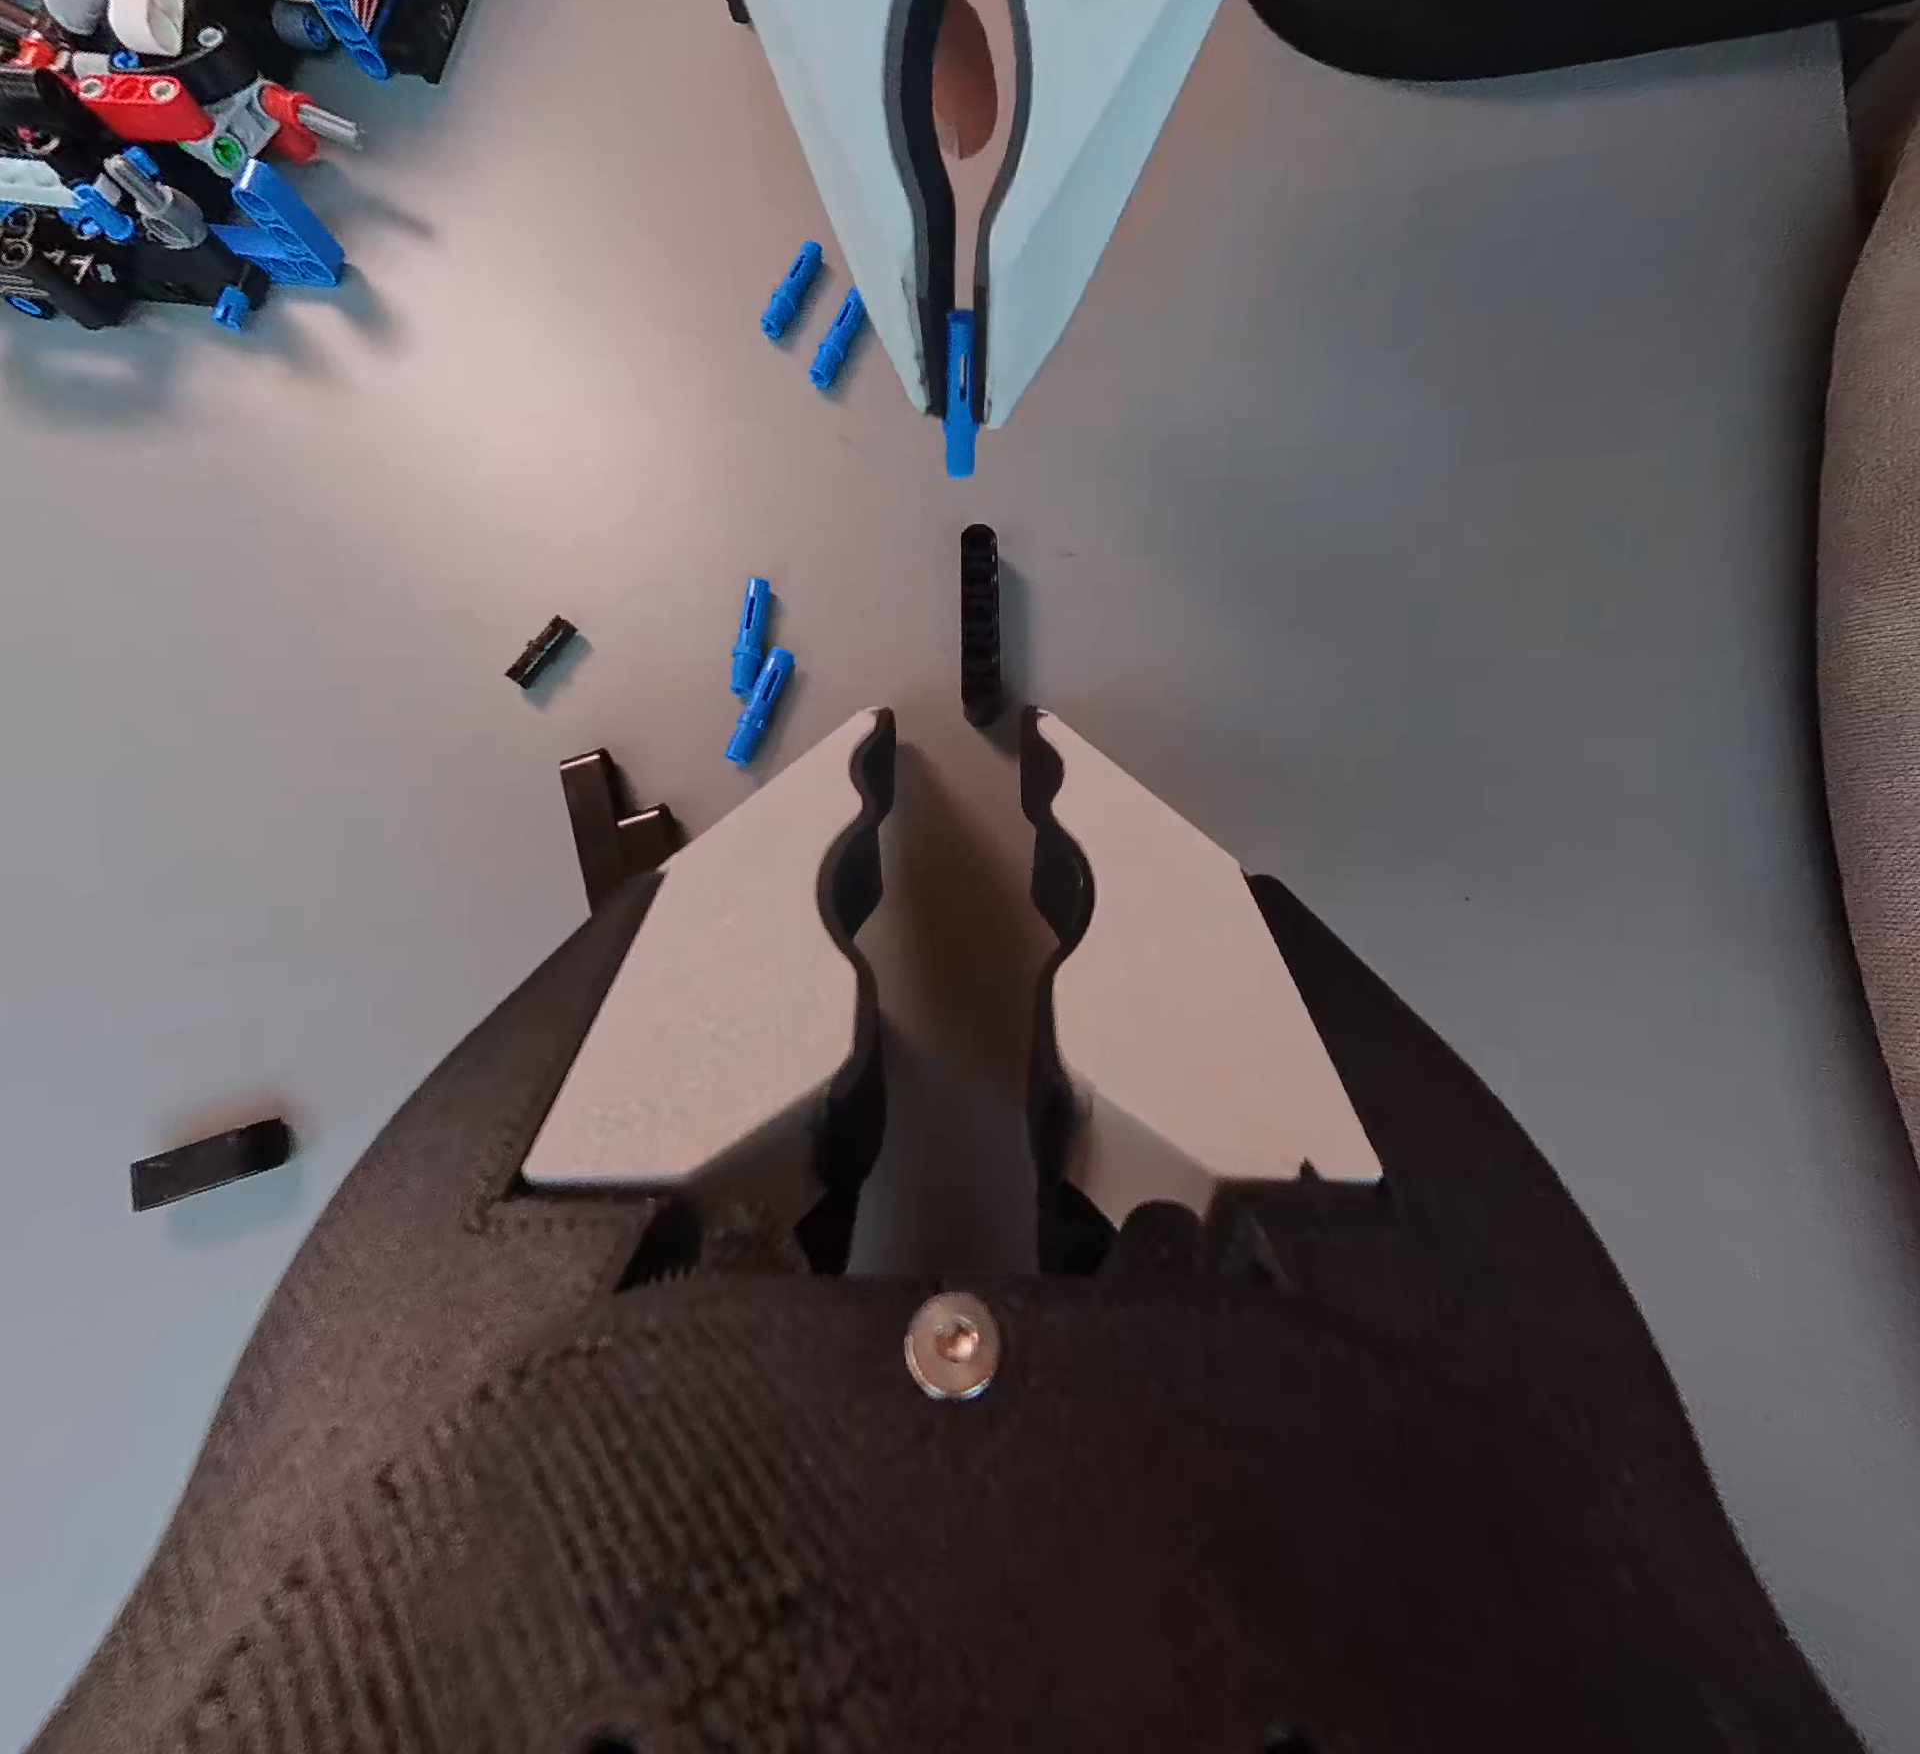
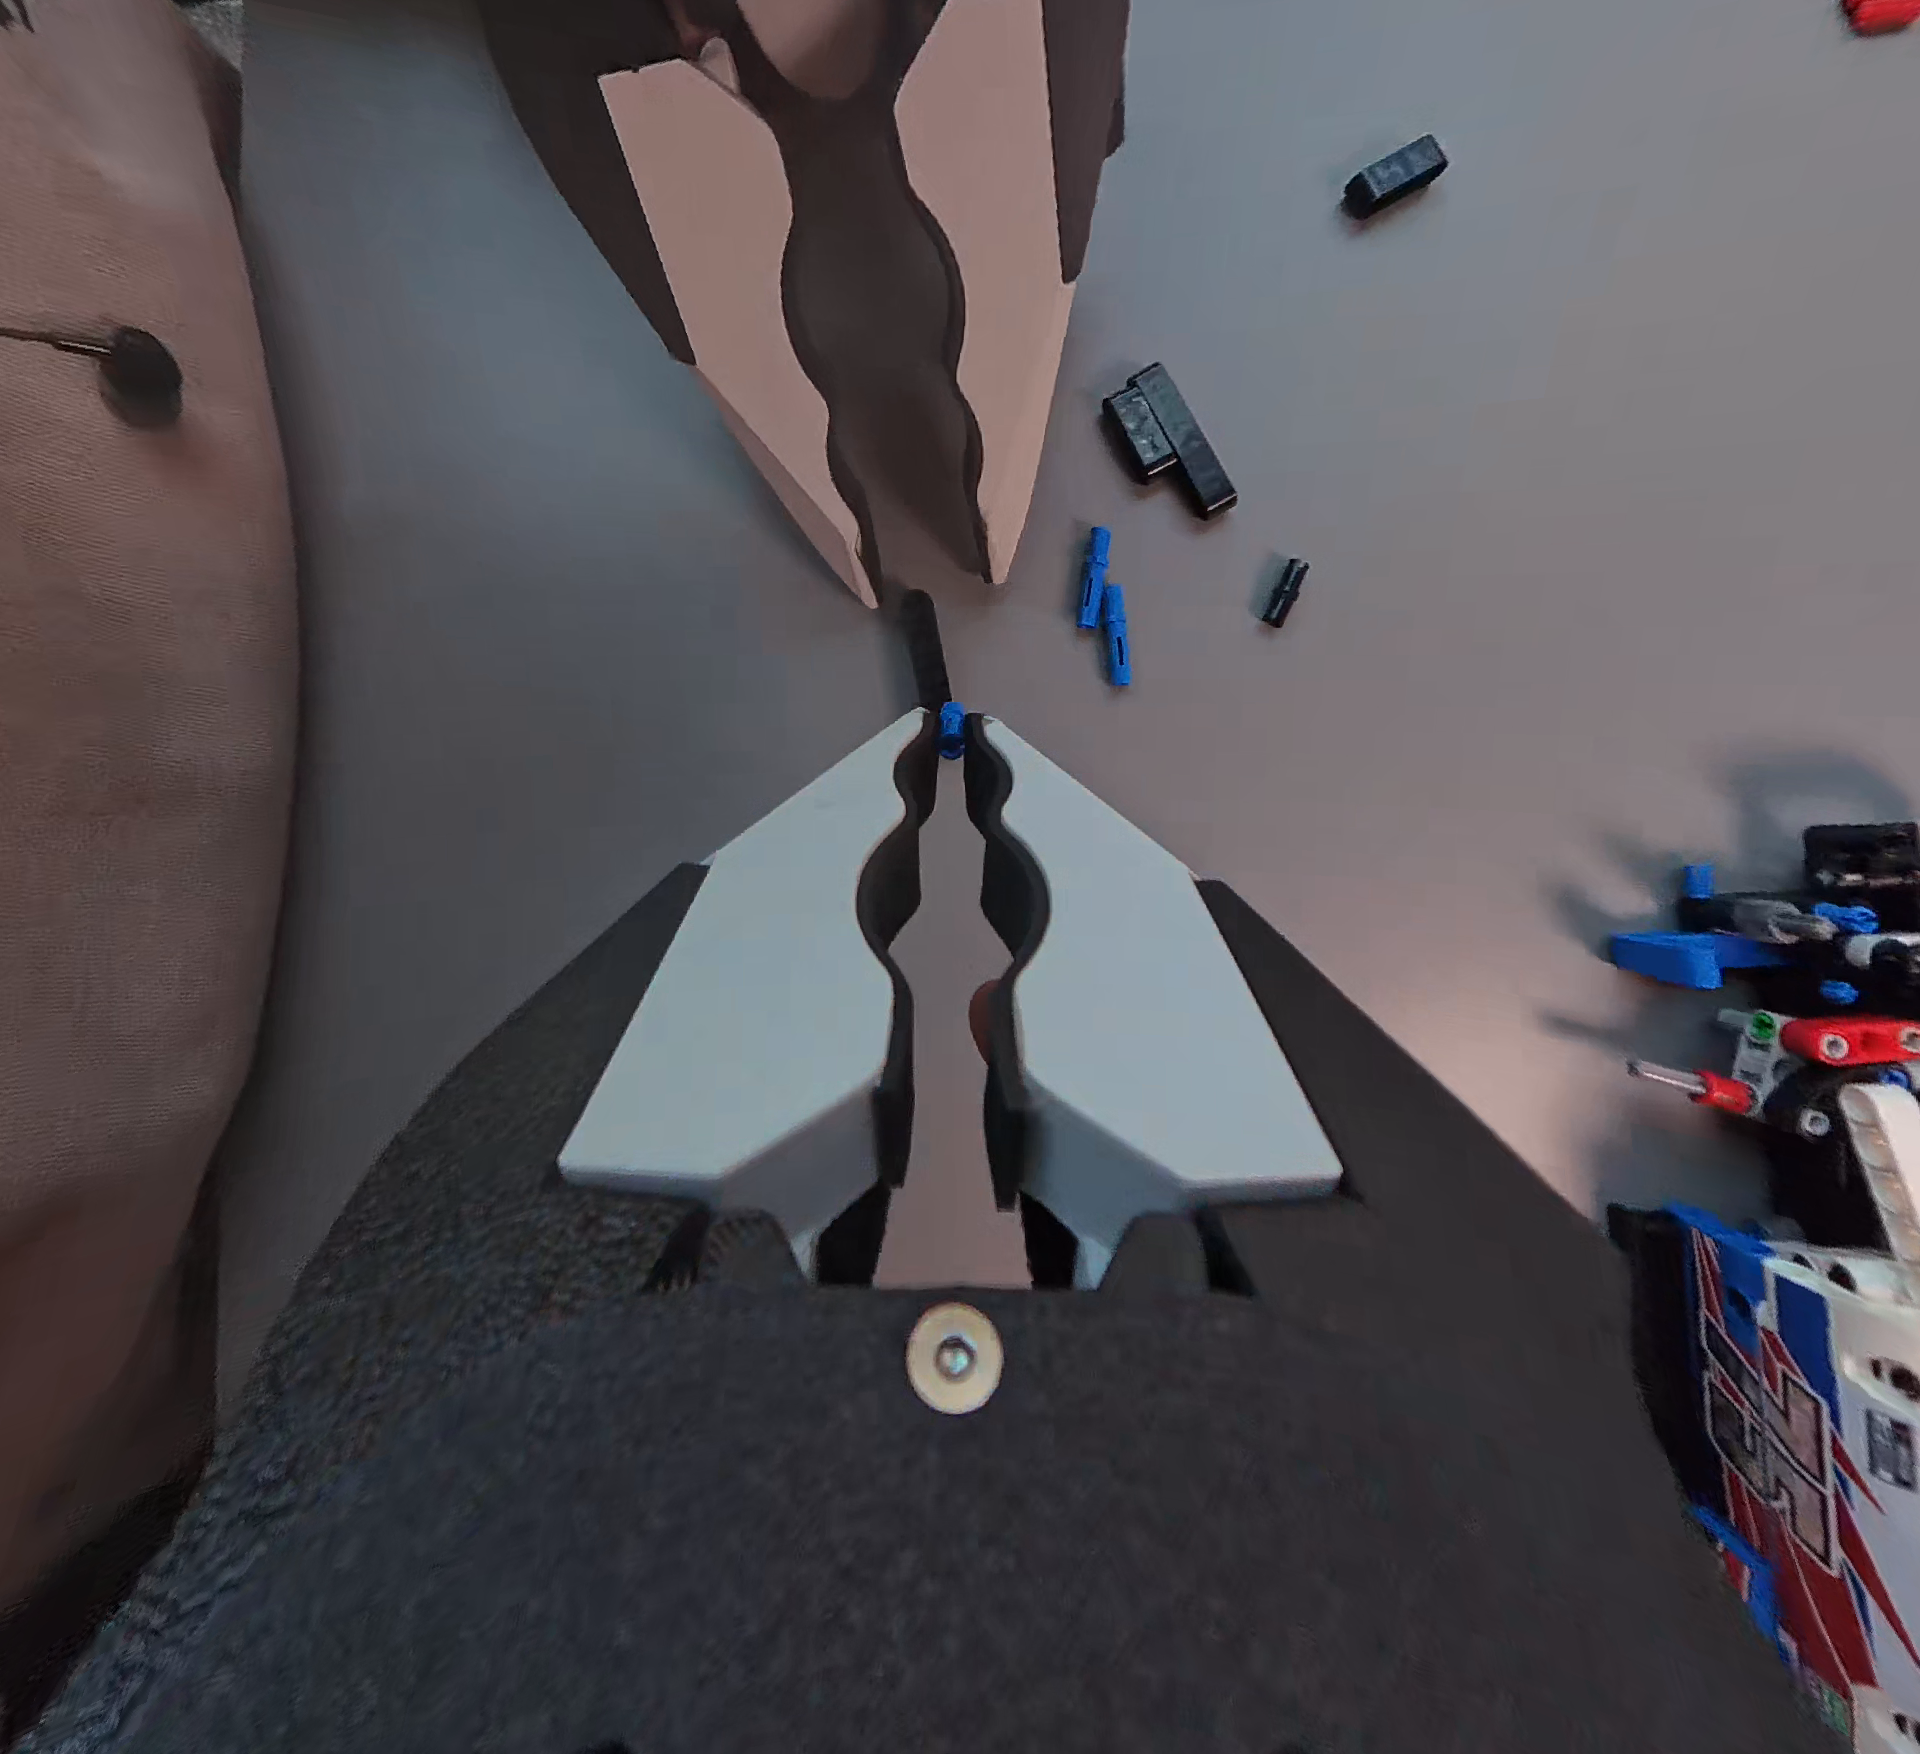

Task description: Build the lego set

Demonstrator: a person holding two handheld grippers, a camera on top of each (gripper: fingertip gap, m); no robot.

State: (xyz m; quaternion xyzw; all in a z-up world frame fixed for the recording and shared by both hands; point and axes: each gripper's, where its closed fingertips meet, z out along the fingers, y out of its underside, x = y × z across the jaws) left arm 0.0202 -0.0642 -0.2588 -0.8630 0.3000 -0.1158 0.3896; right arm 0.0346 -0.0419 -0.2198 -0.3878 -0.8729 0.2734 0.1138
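Blue pin held over black beam; the model is only partly built.

The right tool (image 2: 948, 725) pinches a blue pin (image 1: 960, 395); the left tool (image 1: 958, 717) gapes narrowly, empty, behind the black beam (image 1: 979, 624) at frame centre. The part-built car (image 1: 156, 73) waits upper left; loose blue pins (image 1: 756, 665) still litter the worktop (image 1: 1455, 561).

Grey tabletop (image 1: 1455, 561), brownish cushion (image 2: 114, 665) with dark button at its edge

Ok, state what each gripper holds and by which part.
Right gripper: blue pin, pinched along its rear half, tip protruding. Left gripper: open, nothing held.
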